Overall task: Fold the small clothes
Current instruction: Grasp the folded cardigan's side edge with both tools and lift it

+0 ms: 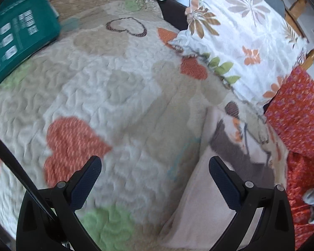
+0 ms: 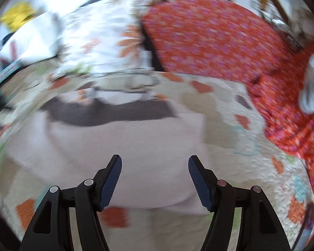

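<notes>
Both the left tongs [image 1: 155, 167] and the right tongs [image 2: 155, 167] gape wide, grasping nothing. A pale pink garment [image 2: 125, 146] lies flat on the quilted bedspread [image 1: 115, 96], beneath the right tongs.

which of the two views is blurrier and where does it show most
Right wrist view is blurrier: the floral pillow and red patterned fabric smear sideways, while the right gripper stays sharp. Left wrist view is only mildly soft; its quilt stitching is readable, with fisheye bending at the edges.

Both wrist views look down close over the quilt [image 1: 119, 96], sharing the pale garment [image 2: 123, 144] and floral pillow [image 1: 240, 31].
</notes>
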Demonstrator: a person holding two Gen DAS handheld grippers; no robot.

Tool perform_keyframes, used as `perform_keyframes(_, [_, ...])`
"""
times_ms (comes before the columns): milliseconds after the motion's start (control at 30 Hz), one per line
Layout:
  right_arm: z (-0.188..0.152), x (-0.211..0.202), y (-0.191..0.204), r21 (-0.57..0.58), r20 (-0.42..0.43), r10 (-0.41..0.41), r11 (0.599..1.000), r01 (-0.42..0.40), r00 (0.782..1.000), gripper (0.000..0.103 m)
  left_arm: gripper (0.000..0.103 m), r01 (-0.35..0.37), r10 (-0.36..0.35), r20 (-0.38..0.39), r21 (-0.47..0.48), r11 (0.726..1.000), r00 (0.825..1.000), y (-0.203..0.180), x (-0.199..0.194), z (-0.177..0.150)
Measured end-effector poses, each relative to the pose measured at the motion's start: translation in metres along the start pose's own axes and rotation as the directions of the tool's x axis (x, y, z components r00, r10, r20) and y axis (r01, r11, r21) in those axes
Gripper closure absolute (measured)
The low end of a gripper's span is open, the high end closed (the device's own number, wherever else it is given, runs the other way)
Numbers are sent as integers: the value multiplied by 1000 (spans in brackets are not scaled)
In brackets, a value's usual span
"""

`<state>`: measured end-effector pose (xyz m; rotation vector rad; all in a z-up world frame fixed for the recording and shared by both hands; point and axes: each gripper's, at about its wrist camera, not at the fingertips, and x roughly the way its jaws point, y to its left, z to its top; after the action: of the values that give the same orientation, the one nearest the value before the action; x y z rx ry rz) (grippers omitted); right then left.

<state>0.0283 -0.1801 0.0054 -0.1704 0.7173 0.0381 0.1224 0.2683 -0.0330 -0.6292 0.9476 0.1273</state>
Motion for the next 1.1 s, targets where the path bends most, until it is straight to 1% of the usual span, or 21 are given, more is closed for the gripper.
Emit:
perform_keyframes(100, [-3,-1,57,-133,-7,81,988,-81,997,32,4,88,-88,-20,2,996,996,-1,8,15])
perform_keyframes(200, [-9,6,116,-249,-44,164,954,-170,986,32,6,139,-136,-60,37,990,989,-8,22,23])
perform_keyframes(300, [-16,14,164,-326,-61,218,918,-226,974,32,7,209,-200,-123,67,976,972,-20,39,26])
perform_keyframes(367, [-19,17,190,-365,-55,241,898,-244,969,32,7,266,-252,-167,71,961,953,-28,50,28])
perform_keyframes(433, [-21,20,212,-395,-52,255,883,-254,966,32,7,308,-288,-203,75,948,936,-36,60,29])
perform_keyframes(500, [-21,26,231,-427,-53,256,868,-253,965,32,7,321,-293,-230,91,943,928,-45,71,30])
perform_keyframes(567, [-22,35,252,-464,-38,231,858,-222,972,32,7,330,-295,-253,107,938,921,-53,82,30])
perform_keyframes(600, [-21,39,259,-471,-35,225,855,-214,974,32,7,340,-301,-271,111,934,914,-57,88,30])
perform_keyframes(700, [-17,50,271,-477,-35,213,855,-203,977,32,7,374,-321,-322,118,920,891,-67,102,28])
perform_keyframes(733, [-16,53,274,-479,-30,208,855,-196,978,32,7,380,-318,-339,132,915,885,-73,106,27])
perform_keyframes(800, [-15,57,278,-485,-16,201,855,-183,979,32,7,389,-315,-351,165,906,882,-81,110,24])
perform_keyframes(867, [-14,59,282,-488,-8,198,855,-177,980,32,7,420,-336,-370,176,890,866,-88,115,23])
perform_keyframes(900, [-13,61,282,-486,-8,199,856,-178,980,32,10,439,-353,-382,166,883,854,-90,116,23])
perform_keyframes(933, [-12,61,282,-483,-9,202,857,-181,979,32,25,454,-367,-393,156,877,843,-91,118,22])
perform_keyframes(967, [-11,62,282,-480,-8,205,858,-184,979,34,38,462,-371,-404,152,874,836,-92,120,21])
perform_keyframes(1000, [-10,63,282,-477,-10,212,858,-191,977,42,67,465,-368,-428,147,873,825,-93,125,19])
perform_keyframes(1033, [-10,64,283,-475,-22,230,854,-212,973,62,89,447,-347,-432,153,881,832,-92,126,18])
perform_keyframes(1067, [-9,64,284,-476,-35,246,848,-233,969,75,90,429,-329,-431,158,889,840,-91,127,17])
perform_keyframes(1100, [-10,64,286,-482,-43,250,843,-239,967,93,90,430,-334,-426,151,890,841,-90,125,18])
